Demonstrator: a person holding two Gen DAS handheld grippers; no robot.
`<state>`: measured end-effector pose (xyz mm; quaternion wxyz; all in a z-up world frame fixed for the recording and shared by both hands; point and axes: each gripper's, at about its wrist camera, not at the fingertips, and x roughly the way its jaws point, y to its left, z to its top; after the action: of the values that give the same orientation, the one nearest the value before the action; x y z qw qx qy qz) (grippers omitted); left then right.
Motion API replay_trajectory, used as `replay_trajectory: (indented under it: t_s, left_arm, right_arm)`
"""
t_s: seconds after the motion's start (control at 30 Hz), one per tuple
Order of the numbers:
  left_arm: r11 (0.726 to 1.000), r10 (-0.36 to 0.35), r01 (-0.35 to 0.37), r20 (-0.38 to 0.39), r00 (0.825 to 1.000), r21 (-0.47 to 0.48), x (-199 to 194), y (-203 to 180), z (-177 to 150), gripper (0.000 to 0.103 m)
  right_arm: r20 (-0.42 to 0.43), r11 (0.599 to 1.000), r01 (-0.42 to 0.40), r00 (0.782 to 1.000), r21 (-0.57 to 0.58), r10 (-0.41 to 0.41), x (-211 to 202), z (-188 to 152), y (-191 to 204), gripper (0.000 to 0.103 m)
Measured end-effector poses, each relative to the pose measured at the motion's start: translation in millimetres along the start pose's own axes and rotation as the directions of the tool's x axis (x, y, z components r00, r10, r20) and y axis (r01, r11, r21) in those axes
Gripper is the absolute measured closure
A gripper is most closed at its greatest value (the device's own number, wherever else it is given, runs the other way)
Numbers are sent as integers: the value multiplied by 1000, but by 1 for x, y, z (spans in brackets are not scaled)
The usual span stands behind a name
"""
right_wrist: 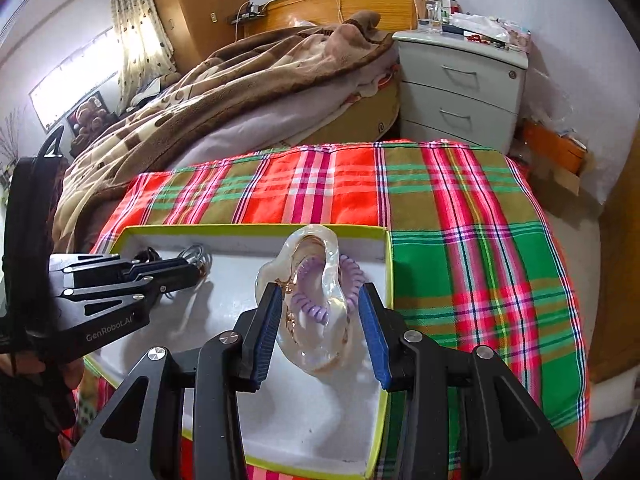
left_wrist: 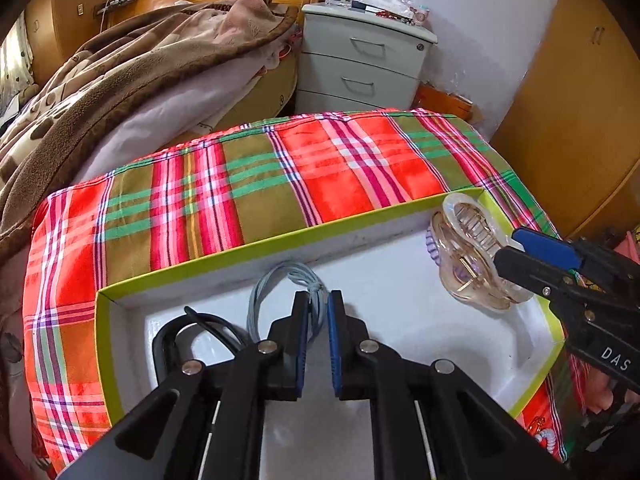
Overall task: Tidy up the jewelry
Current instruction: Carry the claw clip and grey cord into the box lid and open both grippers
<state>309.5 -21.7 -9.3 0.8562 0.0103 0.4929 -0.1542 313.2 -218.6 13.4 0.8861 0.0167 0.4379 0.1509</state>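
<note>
Left gripper [left_wrist: 318, 300]: jaws nearly closed, a narrow gap between pads. Right gripper [right_wrist: 319, 300]: jaws spread wide apart.

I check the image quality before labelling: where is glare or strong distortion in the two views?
Left wrist view: glare whitens the floor of the green-edged box near the left gripper; the fisheye bends the plaid cloth. Right wrist view: the window is overexposed; the clear hair claw shows highlights; black corners.

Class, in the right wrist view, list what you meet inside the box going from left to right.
left gripper → grey cord loop → clear hair claw → purple spiral hair tie → box right wall.
</note>
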Motion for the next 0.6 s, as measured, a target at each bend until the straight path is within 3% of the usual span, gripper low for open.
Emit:
replay_trajectory:
  t_s: [0.13,0.27,0.6]
  left_arm:
    - [1000,6,-6,-9,1000,-3,2,1,-1,88]
    - [1000,4,-4,-5,1000,-7,0,1,-1,75]
    - [1000,-21,21,53,998,2,-34,-2,-12,66]
  right_arm:
    - [1,1000,8,1000,1,-8,1,0,0,62]
    - [8,1000,15,1000,-4,-15,-1,-1,1,62]
    - [74,1000,22,997,-13,-21,-28,-8,7,62]
